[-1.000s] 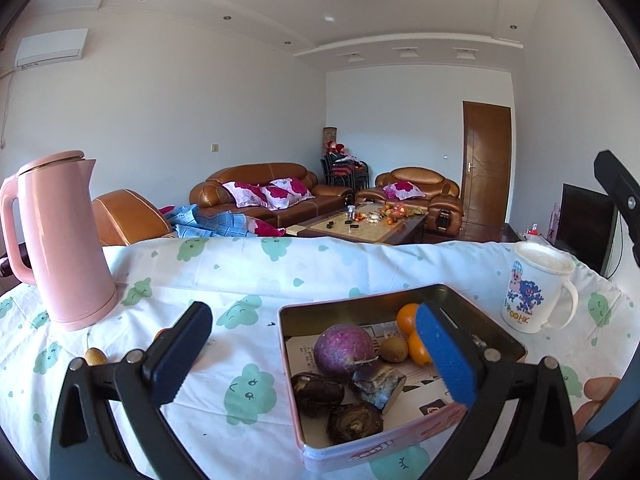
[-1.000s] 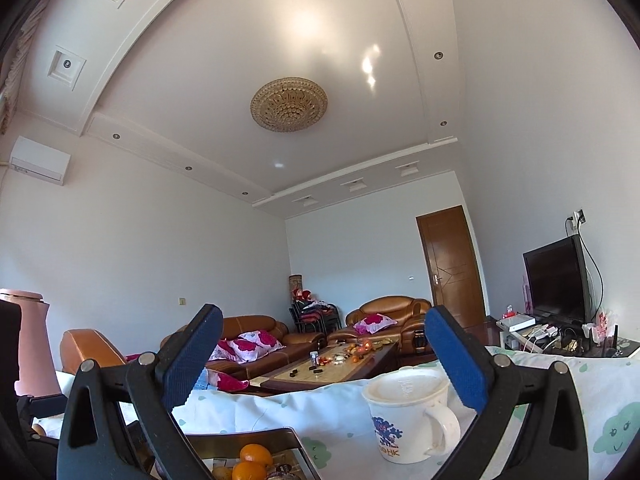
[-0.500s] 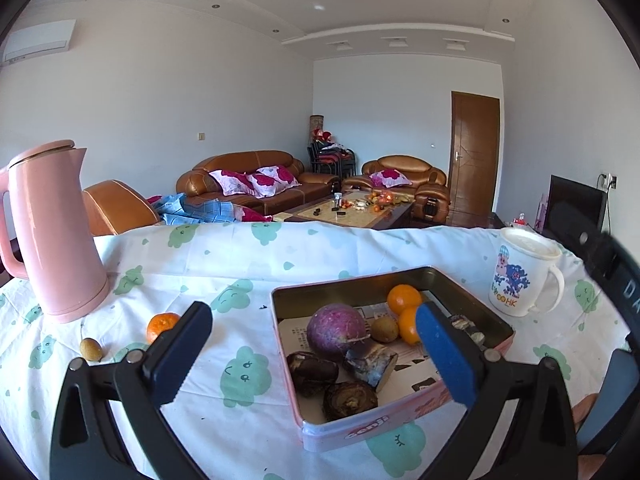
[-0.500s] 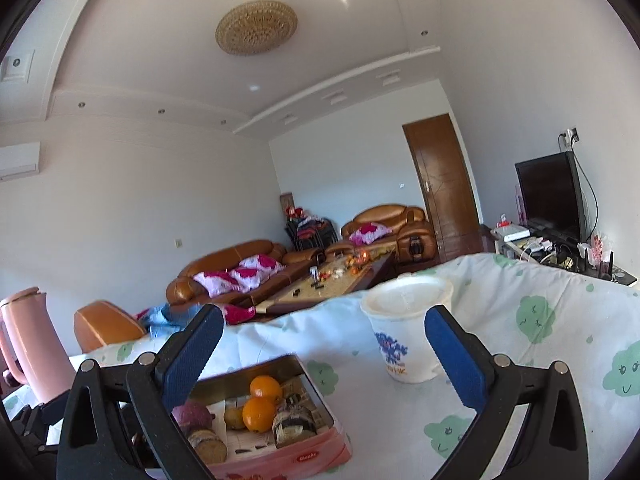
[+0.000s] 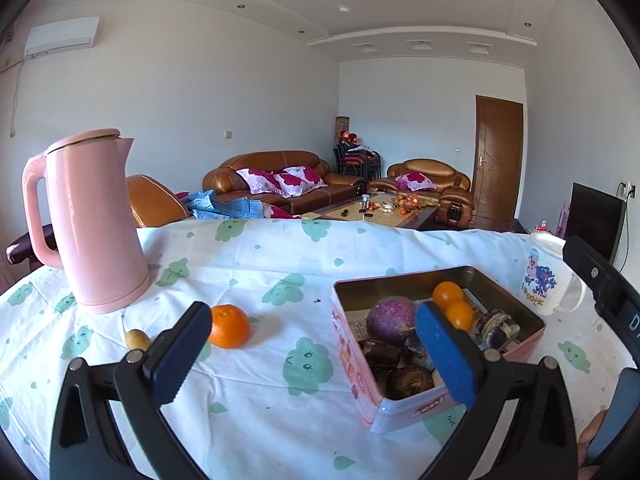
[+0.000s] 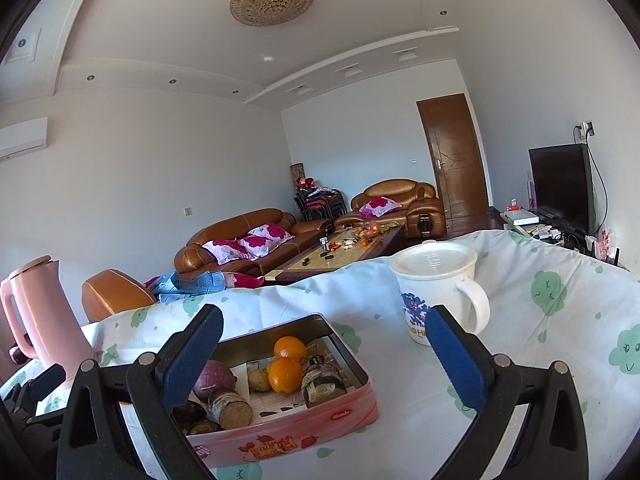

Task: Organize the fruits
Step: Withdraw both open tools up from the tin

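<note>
Left wrist view: left gripper (image 5: 312,354) spread, empty, has swung left and tipped down. Loose orange (image 5: 229,326) and small brown fruit (image 5: 137,339) now showing lower left, beside pink kettle (image 5: 90,224); likely next picks.

Right wrist view: right gripper (image 6: 324,354) spread, empty, dropped from ceiling toward tin (image 6: 304,420), lower centre, already holding oranges (image 6: 286,364).

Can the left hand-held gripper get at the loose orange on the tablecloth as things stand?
Probably yes. The left hand-held gripper is open, and the round orange fruit lies alone on the cloud-print tablecloth, clear of the pink kettle and pink tin box.
</note>
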Demonstrator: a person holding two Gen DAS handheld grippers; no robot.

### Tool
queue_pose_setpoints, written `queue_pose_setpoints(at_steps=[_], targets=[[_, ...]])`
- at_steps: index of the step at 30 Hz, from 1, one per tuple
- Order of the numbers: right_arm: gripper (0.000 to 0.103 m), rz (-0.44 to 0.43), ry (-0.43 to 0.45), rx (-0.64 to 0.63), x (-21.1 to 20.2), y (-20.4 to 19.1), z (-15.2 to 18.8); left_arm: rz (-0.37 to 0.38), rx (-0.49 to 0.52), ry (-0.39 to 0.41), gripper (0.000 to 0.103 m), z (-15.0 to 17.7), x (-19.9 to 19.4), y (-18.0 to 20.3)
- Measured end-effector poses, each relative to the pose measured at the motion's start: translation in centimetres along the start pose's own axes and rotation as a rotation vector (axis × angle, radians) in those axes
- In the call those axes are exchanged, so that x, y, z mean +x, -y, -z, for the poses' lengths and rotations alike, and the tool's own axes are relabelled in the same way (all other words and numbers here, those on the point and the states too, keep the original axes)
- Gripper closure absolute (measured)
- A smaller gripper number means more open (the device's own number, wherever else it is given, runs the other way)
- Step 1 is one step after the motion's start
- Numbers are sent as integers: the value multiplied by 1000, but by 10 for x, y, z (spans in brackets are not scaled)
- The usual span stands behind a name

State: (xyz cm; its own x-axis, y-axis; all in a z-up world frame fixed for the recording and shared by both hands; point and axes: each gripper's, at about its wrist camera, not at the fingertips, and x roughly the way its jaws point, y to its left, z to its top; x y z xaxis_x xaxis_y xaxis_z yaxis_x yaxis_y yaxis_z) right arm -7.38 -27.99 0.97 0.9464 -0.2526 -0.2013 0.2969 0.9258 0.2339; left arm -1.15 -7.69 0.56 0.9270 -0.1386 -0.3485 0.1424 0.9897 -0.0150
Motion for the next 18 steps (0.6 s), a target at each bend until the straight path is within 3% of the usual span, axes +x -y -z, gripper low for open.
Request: queue_pose_setpoints(at_steps=[18], targets=[[1, -54, -28, -28, 3, -71, 16, -92, 44, 18, 0, -4, 4, -64]])
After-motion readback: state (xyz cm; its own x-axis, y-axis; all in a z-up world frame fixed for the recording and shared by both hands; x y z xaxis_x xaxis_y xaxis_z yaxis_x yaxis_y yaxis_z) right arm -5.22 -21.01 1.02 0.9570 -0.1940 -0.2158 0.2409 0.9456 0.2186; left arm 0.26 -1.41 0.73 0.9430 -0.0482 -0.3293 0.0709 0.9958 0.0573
